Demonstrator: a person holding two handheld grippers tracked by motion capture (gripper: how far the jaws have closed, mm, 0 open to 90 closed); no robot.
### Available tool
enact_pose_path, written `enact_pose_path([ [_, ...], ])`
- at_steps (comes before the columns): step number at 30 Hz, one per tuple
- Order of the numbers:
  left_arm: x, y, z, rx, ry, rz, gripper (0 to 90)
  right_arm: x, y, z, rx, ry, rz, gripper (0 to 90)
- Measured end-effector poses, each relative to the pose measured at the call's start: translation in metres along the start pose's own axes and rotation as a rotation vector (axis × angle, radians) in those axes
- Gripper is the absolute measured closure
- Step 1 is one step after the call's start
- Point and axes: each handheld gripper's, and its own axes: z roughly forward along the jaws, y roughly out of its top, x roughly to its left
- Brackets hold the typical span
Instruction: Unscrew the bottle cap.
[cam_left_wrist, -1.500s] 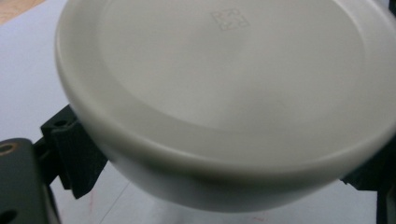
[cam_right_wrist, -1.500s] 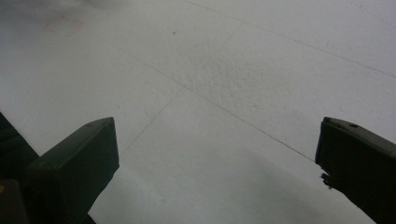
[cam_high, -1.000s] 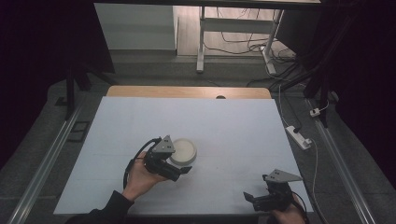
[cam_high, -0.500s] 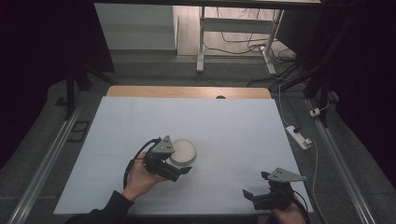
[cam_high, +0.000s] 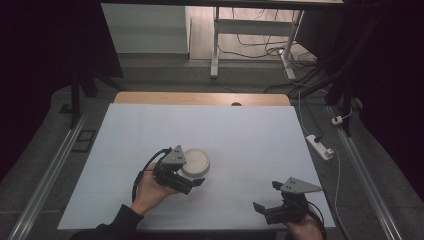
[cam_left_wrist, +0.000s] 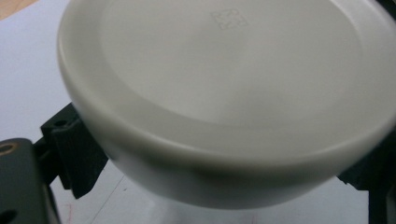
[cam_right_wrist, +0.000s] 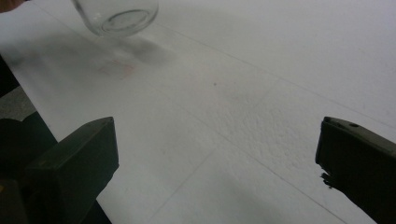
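Little has moved since the earlier frames: the clear glass jar with a round white lid (cam_high: 195, 162) stays where it was on the white-covered bench (cam_high: 250, 135), left of centre and toward the near edge, and the left gripper (cam_high: 192, 181) still has its jaws clamped on the jar's sides below the lid. From the left gripper view the lid (cam_left_wrist: 224, 84) looms close between the black jaws. The right gripper (cam_high: 268, 197), well apart near the front right corner, has barely shifted; its jaws stand wide apart over bare bench, the jar's glass base (cam_right_wrist: 116, 16) far off.
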Motion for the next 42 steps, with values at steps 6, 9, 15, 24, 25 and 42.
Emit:
enact_pose_path([
  [6, -0.001, 0.0, -0.001, -0.004, 0.003, 0.009, 7.3, 0.006, 0.008, 0.007, -0.007, 0.031, -0.036, 0.0],
  [9, -0.001, 0.0, -0.001, -0.007, 0.002, 0.01, 7.3, 0.009, 0.012, 0.01, -0.011, 0.051, -0.044, 0.0],
  [15, -0.002, 0.0, -0.002, -0.014, -0.002, 0.022, 7.3, 0.016, 0.023, 0.017, -0.026, 0.098, -0.049, 0.0],
  [24, -0.006, 0.0, -0.001, -0.024, -0.016, 0.055, 7.3, 0.027, 0.041, 0.032, -0.02, 0.144, -0.092, 0.0],
  [25, -0.006, 0.0, -0.001, -0.024, -0.017, 0.055, 7.3, 0.028, 0.043, 0.034, -0.012, 0.142, -0.102, 0.0],
  [42, -0.005, -0.002, 0.001, -0.02, -0.044, 0.037, 7.3, 0.041, 0.078, 0.061, -0.025, 0.207, -0.107, 0.0],
])
